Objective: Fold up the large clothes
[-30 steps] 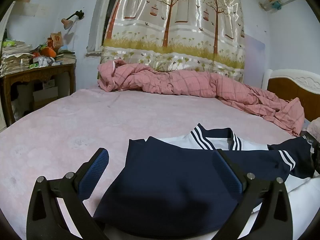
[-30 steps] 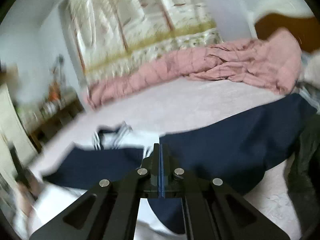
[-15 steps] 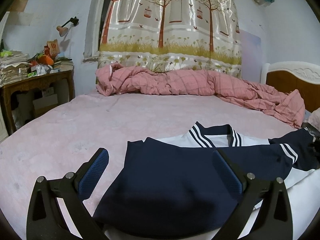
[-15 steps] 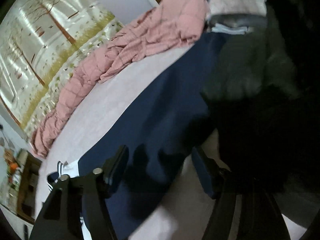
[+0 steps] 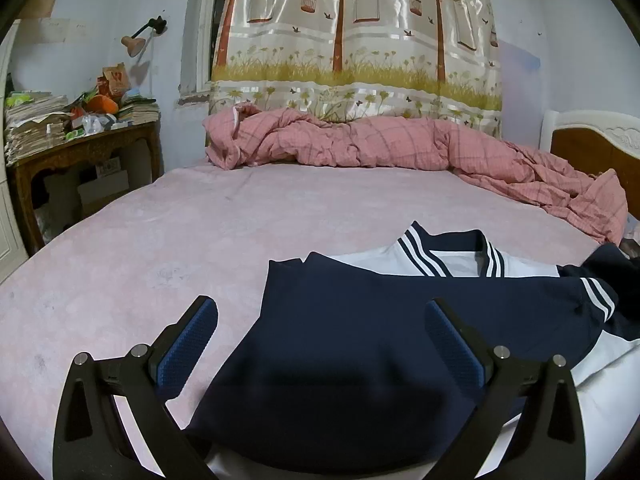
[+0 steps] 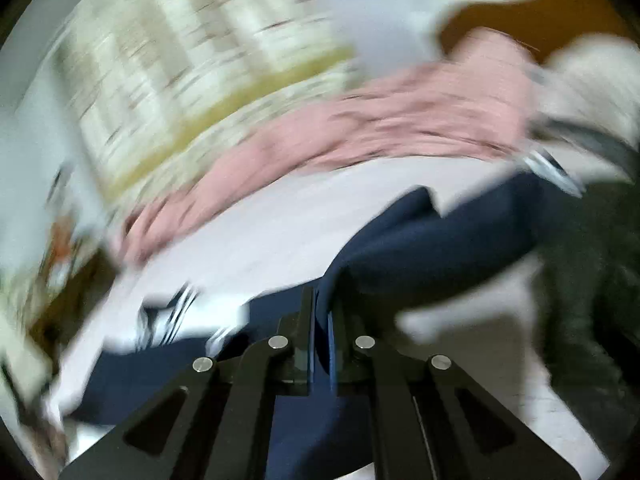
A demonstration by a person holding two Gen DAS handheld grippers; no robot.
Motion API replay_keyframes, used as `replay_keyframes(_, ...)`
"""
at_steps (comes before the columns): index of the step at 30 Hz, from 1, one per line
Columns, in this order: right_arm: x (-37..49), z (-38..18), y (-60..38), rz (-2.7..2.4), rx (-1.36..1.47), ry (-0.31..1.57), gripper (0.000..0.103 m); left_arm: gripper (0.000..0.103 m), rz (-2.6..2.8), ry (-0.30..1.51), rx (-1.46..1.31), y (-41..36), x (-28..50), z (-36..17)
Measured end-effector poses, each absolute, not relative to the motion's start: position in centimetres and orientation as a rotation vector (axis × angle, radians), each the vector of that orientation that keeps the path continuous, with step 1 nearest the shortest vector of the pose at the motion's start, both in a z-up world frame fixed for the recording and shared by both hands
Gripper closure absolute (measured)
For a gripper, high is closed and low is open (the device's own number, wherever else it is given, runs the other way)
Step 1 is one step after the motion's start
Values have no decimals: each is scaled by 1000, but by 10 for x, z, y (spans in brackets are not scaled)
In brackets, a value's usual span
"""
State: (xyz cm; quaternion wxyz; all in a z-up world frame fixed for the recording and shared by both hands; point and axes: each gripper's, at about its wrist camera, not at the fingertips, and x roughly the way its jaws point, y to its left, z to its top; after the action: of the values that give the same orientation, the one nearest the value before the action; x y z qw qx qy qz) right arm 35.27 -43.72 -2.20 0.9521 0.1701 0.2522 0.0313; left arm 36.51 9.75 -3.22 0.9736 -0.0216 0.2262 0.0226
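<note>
Now, the rundown.
Garment: a navy top [image 5: 360, 344] with a white striped collar [image 5: 448, 256] lies spread on the pink bed [image 5: 168, 248], the navy panel laid across the white body below the collar, which reads as a fold part-way made.
Left gripper [image 5: 320, 344]: fingers spread wide, straddling the navy panel from the near side of the collar, pinching nothing; likely poised there to pin or catch the folded edge.
Right gripper [image 6: 321, 320]: fingers pressed together on a ridge of navy cloth [image 6: 420, 248], which rises from the tips and trails off to the right; my guess is that this is a sleeve or hem being carried over toward the collar.
Blur: the right view is smeared by fast motion, so the grip looks real, but which part of the top is caught I cannot tell.
Hidden: the near hem of the top is cut off below the left gripper, and the far sleeve runs out of frame right of the collar.
Dark heap [image 6: 592, 280]: right of the navy cloth, too smeared to name.
Quilt [image 5: 400, 144]: bunched well beyond the collar, clear of the work.
Next: the carried cloth needs laying flat without dragging the panel askew.
</note>
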Motion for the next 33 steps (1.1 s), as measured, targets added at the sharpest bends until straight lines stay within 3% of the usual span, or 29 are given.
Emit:
replay_keyframes(6,365,-33,-385,102,145,674,97,1,39,459,-31,99,364,-29)
replay_keyframes(8,364,-30,-401,67,214,650,87,1,36,457,-28,99,363,-28)
replay_keyframes(11,348,-24,-439,29,409,573,62,1,37,459,-27,98,364,-27)
replay_keyframes(13,339,-23,-469,-43,537,516,37,1,37,458,-30,98,364,-28)
replay_keyframes(19,322,-51,-544,-189,869,471,37,1,32,468,-37,98,364,-27)
replay_keyframes(25,372,-85,-536,-246,789,679,39,1,31,471,-39,98,365,-27)
replay_keyframes(28,382,-90,-545,-304,782,658,46,1,29,472,-41,98,365,-27)
replay_keyframes(33,402,-94,-561,-348,763,644,48,1,20,490,-57,98,369,-32)
